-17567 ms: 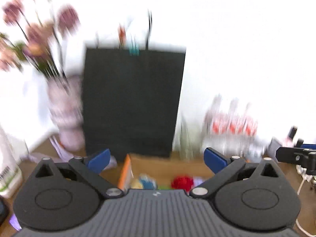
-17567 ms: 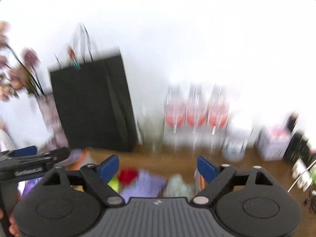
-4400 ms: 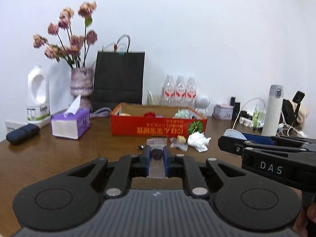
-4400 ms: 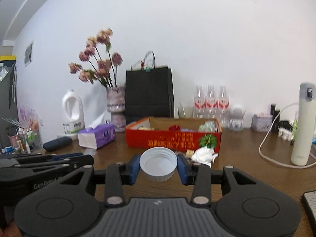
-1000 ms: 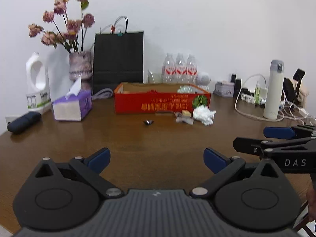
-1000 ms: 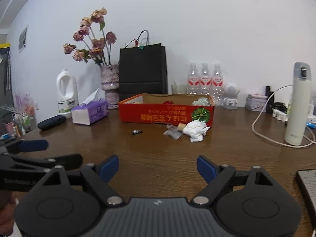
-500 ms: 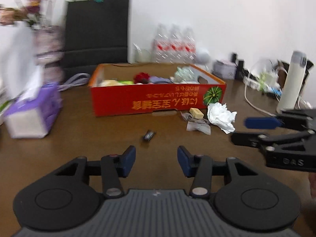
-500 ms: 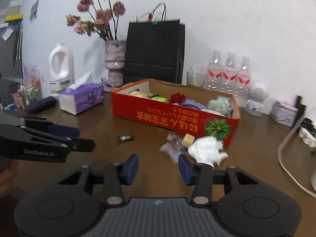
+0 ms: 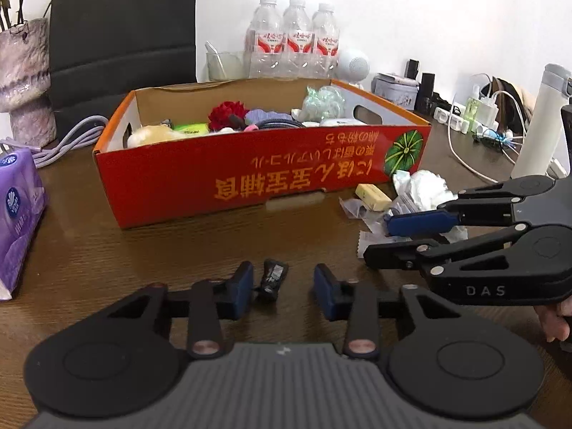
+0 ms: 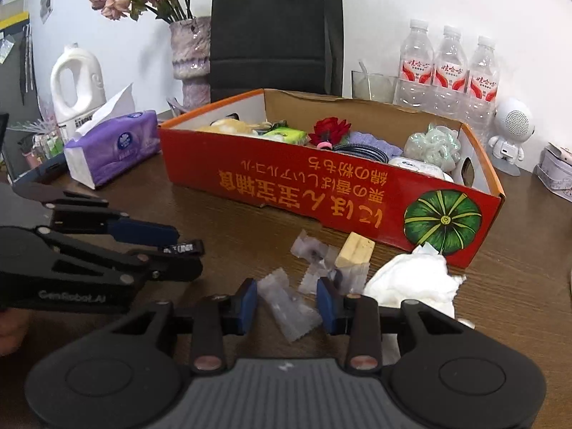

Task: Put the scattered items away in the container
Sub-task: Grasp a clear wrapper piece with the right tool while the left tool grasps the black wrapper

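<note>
Both my hands had come forward and down to the litter before the red box point(image 9: 250, 182); my left fingers point(image 9: 284, 291) were closing around the small dark wrapper point(image 9: 273, 277), my right fingers point(image 10: 286, 302) around the clear wrapper point(image 10: 289, 307) on the table point(image 9: 107, 250), neither gripped yet

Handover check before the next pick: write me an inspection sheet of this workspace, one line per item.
Surface: brown wooden table, no spills seen.
Job's things: red box part filled; outside it a small dark packet, clear wrappers, yellow block, crumpled tissue.
Clutter: tissue pack, water bottles, vase, black bag.
Grippers: left gripper closing around the packet; right gripper closing around a wrapper; no pad contact seen.
Cables: white cable, lilac cord.
Surroundings: white wall.
</note>
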A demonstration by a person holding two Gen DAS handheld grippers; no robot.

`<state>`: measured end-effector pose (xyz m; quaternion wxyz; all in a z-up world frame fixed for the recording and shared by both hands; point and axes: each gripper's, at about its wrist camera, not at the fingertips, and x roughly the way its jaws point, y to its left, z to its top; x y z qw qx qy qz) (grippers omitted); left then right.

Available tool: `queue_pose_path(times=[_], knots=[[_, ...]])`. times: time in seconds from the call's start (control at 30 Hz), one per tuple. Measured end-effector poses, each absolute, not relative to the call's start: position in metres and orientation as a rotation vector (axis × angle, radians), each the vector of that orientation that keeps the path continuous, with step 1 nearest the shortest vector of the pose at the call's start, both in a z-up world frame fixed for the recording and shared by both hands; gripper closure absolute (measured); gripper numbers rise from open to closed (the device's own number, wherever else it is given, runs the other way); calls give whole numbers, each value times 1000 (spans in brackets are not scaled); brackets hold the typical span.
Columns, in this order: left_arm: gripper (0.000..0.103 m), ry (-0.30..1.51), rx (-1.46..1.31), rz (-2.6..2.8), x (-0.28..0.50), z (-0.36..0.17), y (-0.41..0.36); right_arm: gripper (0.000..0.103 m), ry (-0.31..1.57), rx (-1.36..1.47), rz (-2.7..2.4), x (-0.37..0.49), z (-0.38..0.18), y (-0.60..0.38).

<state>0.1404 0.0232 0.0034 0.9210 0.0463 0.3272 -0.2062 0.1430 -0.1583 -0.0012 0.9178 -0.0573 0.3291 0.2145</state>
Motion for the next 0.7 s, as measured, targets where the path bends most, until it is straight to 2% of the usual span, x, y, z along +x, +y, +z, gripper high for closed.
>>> queue_pose_path(times=[0.1, 0.13, 0.17, 0.23, 0.43, 0.7], knots=[[79, 673, 102, -423, 141, 3, 22, 67, 677, -122, 450, 142, -1, -155], [85, 670, 115, -413, 141, 4, 22, 67, 676, -135, 447, 140, -1, -154], [86, 669, 123, -406, 141, 4, 21, 72, 674, -149, 450, 139, 0, -152], [87, 672, 110, -401, 140, 4, 22, 86, 674, -142, 462, 135, 0, -150], [88, 654, 78, -331, 120, 12, 17, 88, 677, -120, 419, 119, 7, -147], [87, 391, 4, -216, 5, 53, 14, 88, 487, 36, 321, 30, 47, -163]])
